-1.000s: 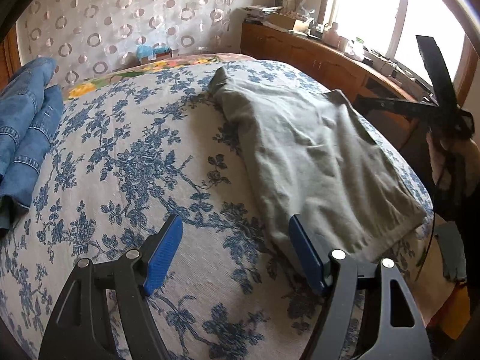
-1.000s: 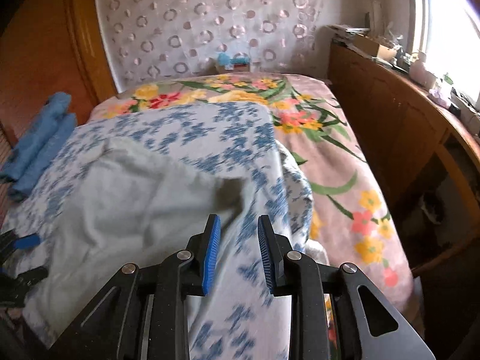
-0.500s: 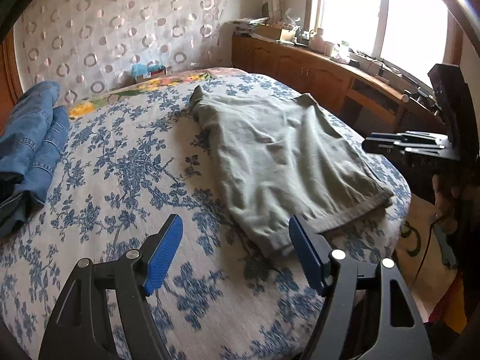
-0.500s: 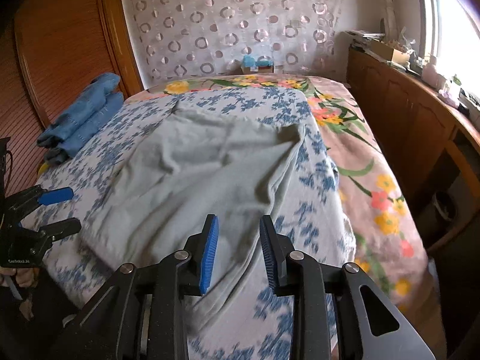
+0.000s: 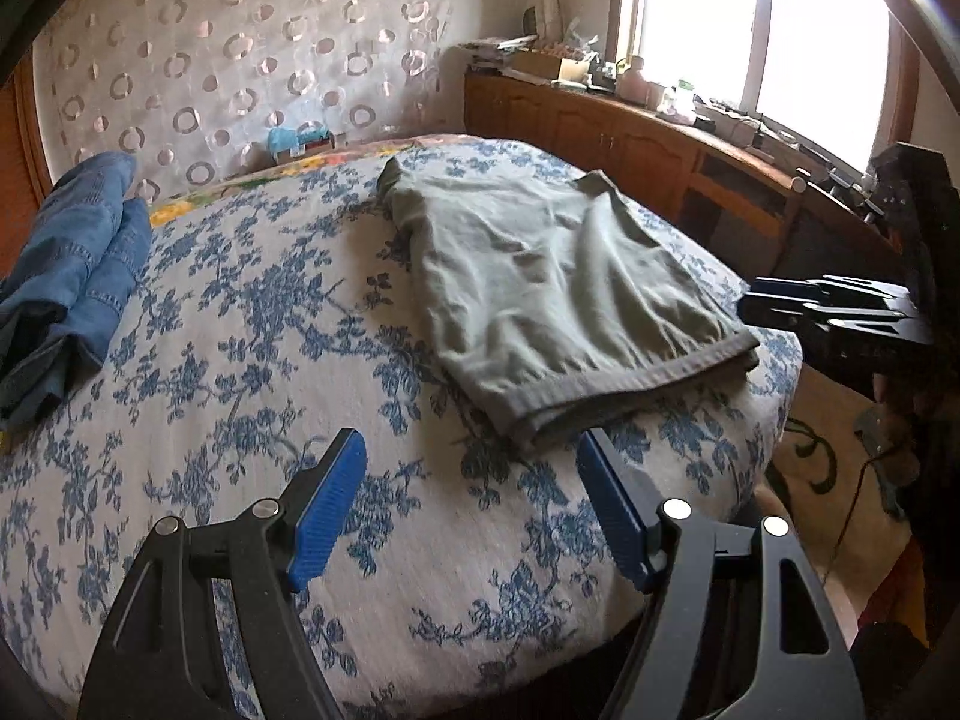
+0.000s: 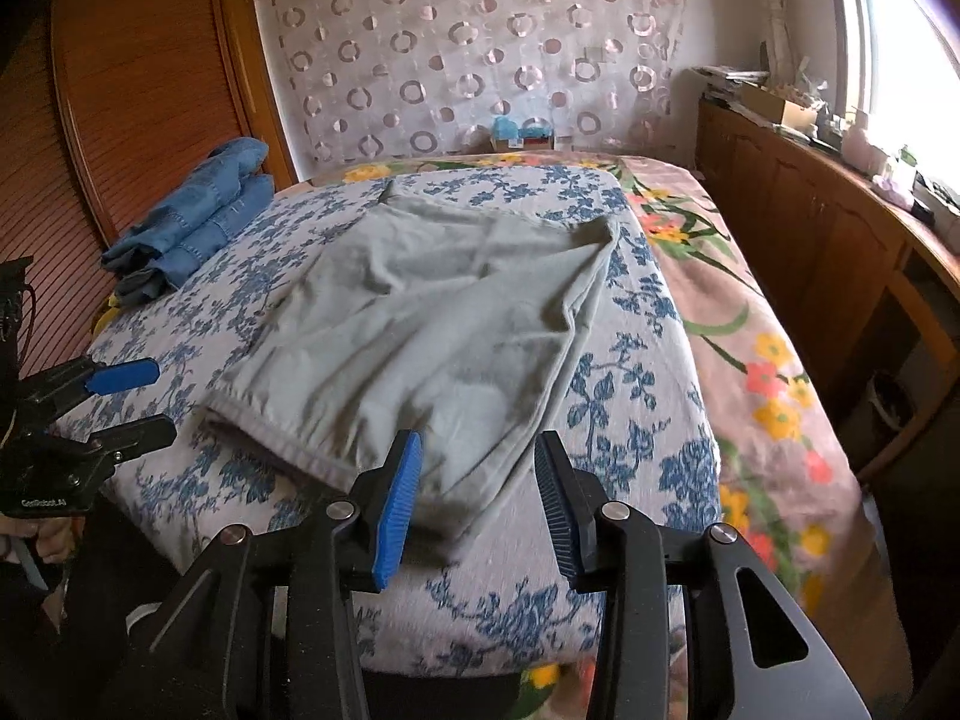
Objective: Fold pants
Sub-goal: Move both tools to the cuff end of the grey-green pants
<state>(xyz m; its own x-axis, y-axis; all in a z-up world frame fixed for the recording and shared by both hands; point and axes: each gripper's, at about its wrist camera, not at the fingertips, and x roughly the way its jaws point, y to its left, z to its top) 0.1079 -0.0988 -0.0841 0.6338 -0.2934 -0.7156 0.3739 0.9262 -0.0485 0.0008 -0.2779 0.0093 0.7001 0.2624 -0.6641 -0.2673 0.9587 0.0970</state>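
Hidden, cropped and unclear parts

The jeans (image 5: pixel 72 276) run off the left edge in the left wrist view. The near corner of the pants (image 6: pixel 432 348) is blurred behind the right tool (image 6: pixel 477 480). Items on the worktop (image 5: pixel 660 114) under the window are too small and washed out to name. The box (image 6: pixel 519 132) by the curtain is illegible.

Bright window (image 5: pixel 708 18), wooden cabinets (image 6: pixel 804 222) below, ring-patterned curtain (image 6: pixel 468 54) behind the bed (image 5: pixel 240 324)
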